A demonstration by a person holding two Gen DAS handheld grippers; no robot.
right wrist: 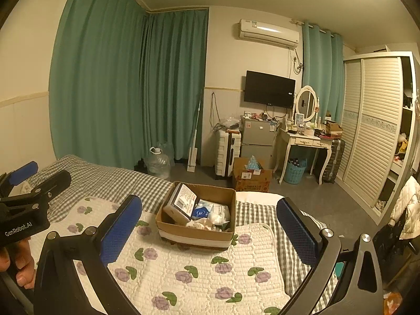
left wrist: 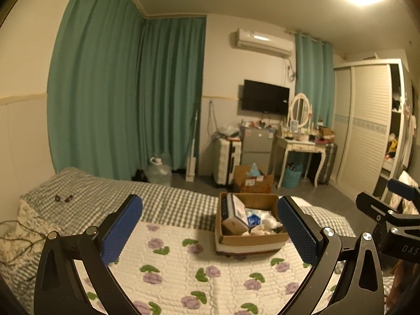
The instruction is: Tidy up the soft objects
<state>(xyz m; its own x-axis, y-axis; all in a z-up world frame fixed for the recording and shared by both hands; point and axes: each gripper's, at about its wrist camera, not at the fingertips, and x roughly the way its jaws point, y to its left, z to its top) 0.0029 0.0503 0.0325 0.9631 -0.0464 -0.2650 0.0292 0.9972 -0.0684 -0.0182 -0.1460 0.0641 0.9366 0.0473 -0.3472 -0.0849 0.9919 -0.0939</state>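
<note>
A cardboard box (left wrist: 252, 240) (right wrist: 194, 232) stands on a white floral quilt (left wrist: 199, 267) (right wrist: 183, 270) on the bed. It holds a boxed item with a label (right wrist: 183, 202), a blue-and-white packet (right wrist: 200, 211) and white soft items (right wrist: 219, 216). My left gripper (left wrist: 210, 232) is open and empty, held above the quilt with the box just beyond its right finger. My right gripper (right wrist: 210, 232) is open and empty, with the box between and beyond its fingers. Each gripper shows at the edge of the other's view.
The bed has a grey checked sheet (left wrist: 105, 191) with small dark items (left wrist: 63, 198) at its far left. Beyond the bed stand a second cardboard box (right wrist: 252, 177), a suitcase (right wrist: 227, 152), a small fridge (right wrist: 258, 137), a dressing table (right wrist: 305, 141) and a wardrobe (right wrist: 375, 131).
</note>
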